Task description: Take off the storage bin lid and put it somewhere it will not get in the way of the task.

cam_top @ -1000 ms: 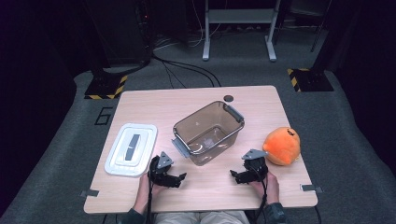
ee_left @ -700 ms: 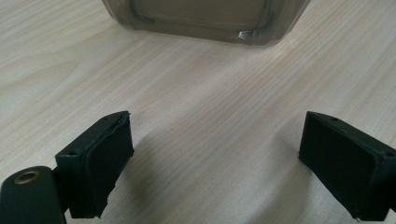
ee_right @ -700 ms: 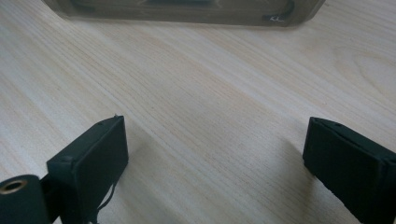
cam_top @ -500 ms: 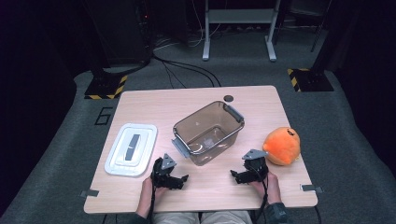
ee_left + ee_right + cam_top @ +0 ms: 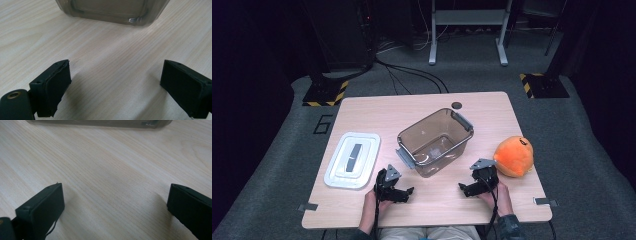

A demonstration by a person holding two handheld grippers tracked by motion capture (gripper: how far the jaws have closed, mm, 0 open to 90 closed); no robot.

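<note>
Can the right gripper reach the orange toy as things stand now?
Probably yes. The right gripper stands open and empty on the table, and the orange toy lies just beyond it on its outer side. Nothing stands between them; the bin is on the other side.

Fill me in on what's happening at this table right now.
A person sits at the wooden table with a two-jaw gripper in each hand. The left gripper and right gripper rest near the front edge, both open with nothing between the jaws; the right one's jaws have just been opening. A clear brown bin stands uncovered in the middle, its white lid lying to the left, an orange plush toy on the right.
</note>
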